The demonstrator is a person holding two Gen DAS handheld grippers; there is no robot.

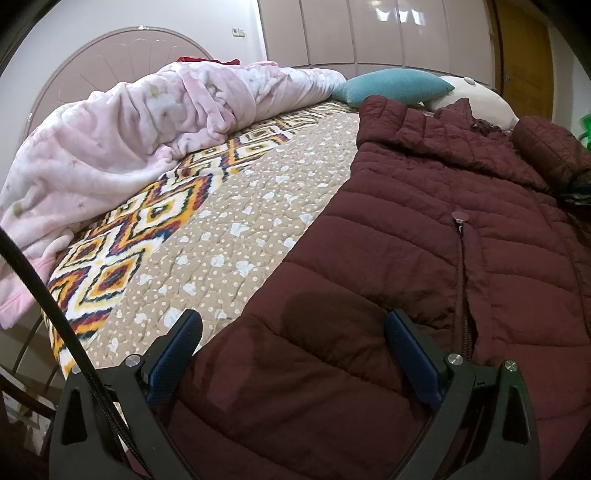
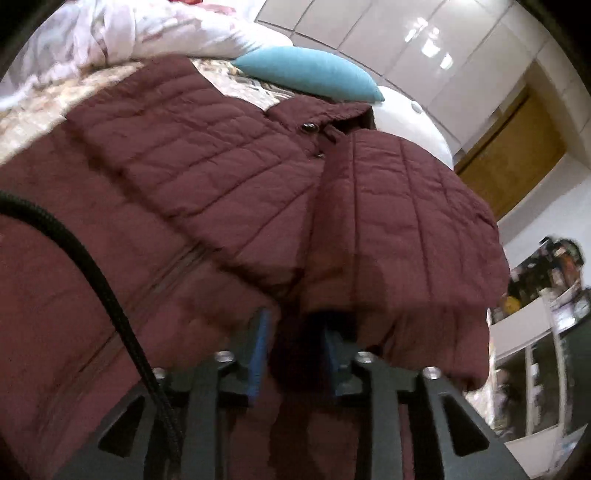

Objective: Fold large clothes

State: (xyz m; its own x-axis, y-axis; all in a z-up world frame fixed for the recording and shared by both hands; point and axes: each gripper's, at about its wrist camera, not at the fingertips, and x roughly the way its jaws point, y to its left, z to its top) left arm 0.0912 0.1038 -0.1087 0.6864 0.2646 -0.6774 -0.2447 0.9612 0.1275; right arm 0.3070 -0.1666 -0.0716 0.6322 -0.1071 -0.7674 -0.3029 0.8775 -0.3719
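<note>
A maroon quilted puffer jacket [image 1: 424,229] lies front up on the bed, zipper [image 1: 461,266] partly done up. My left gripper [image 1: 293,326] hovers open and wide over the jacket's lower left panel, with nothing pinched between its blue pads [image 1: 402,332]. In the right wrist view the jacket [image 2: 207,155] has its sleeve [image 2: 399,206] folded across the chest. My right gripper [image 2: 295,328] sits low at the sleeve's end, jaws apart with a dark gap between the blue pads [image 2: 263,332]. The sleeve edge drapes by the right pad, and no fabric is squeezed.
A rumpled pink blanket [image 1: 122,140] fills the bed's far left. A teal cushion [image 1: 391,86] and a white pillow [image 1: 480,99] lie beyond the collar. The patterned bedspread [image 1: 229,229] is bare left of the jacket. Wardrobe doors [image 1: 369,33] stand behind, and shelves [image 2: 535,332] lie off the bed's right side.
</note>
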